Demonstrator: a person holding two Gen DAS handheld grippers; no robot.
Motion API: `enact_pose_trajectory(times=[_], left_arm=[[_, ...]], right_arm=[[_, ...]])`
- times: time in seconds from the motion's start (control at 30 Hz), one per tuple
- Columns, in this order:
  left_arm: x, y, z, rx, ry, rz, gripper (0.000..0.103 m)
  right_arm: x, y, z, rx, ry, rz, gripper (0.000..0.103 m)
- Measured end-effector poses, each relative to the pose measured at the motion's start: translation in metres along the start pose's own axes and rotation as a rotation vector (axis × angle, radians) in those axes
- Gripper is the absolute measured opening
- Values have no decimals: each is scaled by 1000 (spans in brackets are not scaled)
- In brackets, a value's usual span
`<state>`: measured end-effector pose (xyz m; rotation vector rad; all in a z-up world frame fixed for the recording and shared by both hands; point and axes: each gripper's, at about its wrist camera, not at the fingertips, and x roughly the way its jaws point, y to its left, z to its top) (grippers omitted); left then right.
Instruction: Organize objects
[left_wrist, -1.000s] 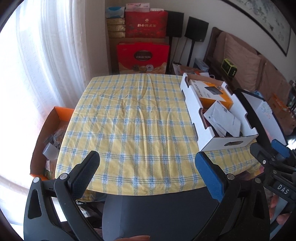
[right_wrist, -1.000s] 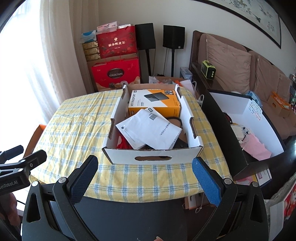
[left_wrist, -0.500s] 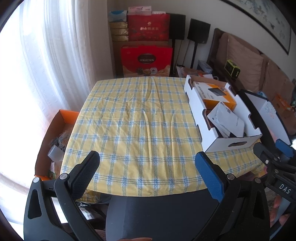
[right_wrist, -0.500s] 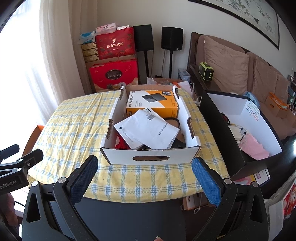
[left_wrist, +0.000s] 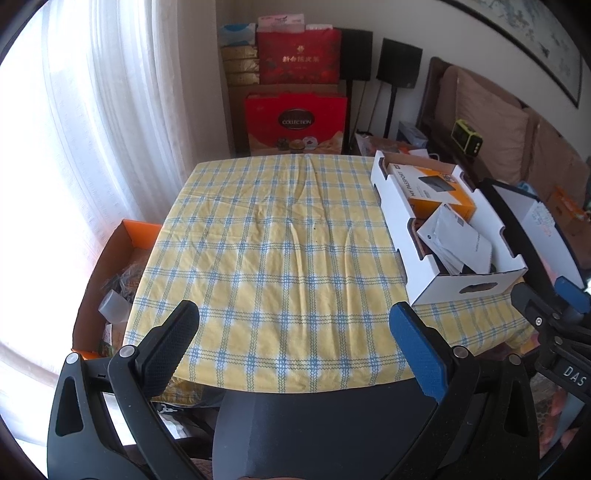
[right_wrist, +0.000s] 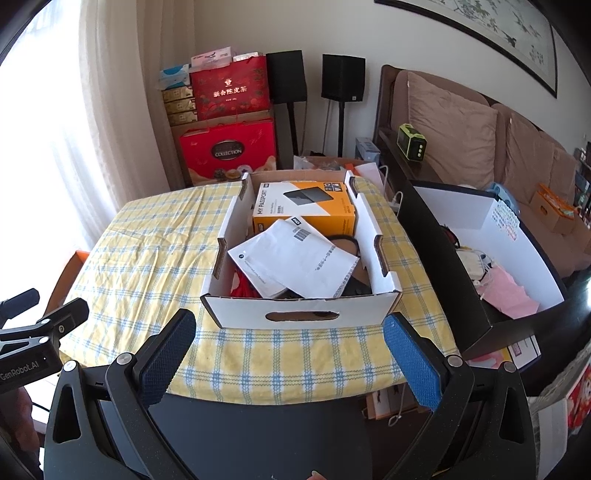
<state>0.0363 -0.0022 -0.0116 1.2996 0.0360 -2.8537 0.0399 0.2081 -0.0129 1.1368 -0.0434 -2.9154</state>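
A white cardboard box (right_wrist: 303, 314) stands on the right side of the table with the yellow checked cloth (left_wrist: 273, 243). Inside lie an orange hard-drive carton (right_wrist: 306, 206), a white paper envelope (right_wrist: 295, 258) and dark and red items partly hidden beneath. The box also shows in the left wrist view (left_wrist: 443, 288). My right gripper (right_wrist: 291, 354) is open and empty, just in front of the box. My left gripper (left_wrist: 295, 347) is open and empty over the table's near edge, left of the box.
A large black bin with white lining (right_wrist: 491, 325) holding pink and white items stands right of the table. An orange box with clutter (left_wrist: 110, 280) sits on the floor left. Red gift boxes (left_wrist: 295, 122), speakers and a sofa (right_wrist: 461, 140) lie beyond.
Both grippers have drawn back and risen slightly, so the table and box look a bit farther away. Jaws stay open. Nothing on the table has moved.
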Motion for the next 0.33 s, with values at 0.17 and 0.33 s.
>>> enact_pose_trajectory(times=[0.17,0.33], left_arm=[[1,0,0,0,0,-1,103],[1,0,0,4,-2,1,103]], right_arm=[[-1,0,1,0,-2,2,102],[-1,0,1,2,2,3,102]])
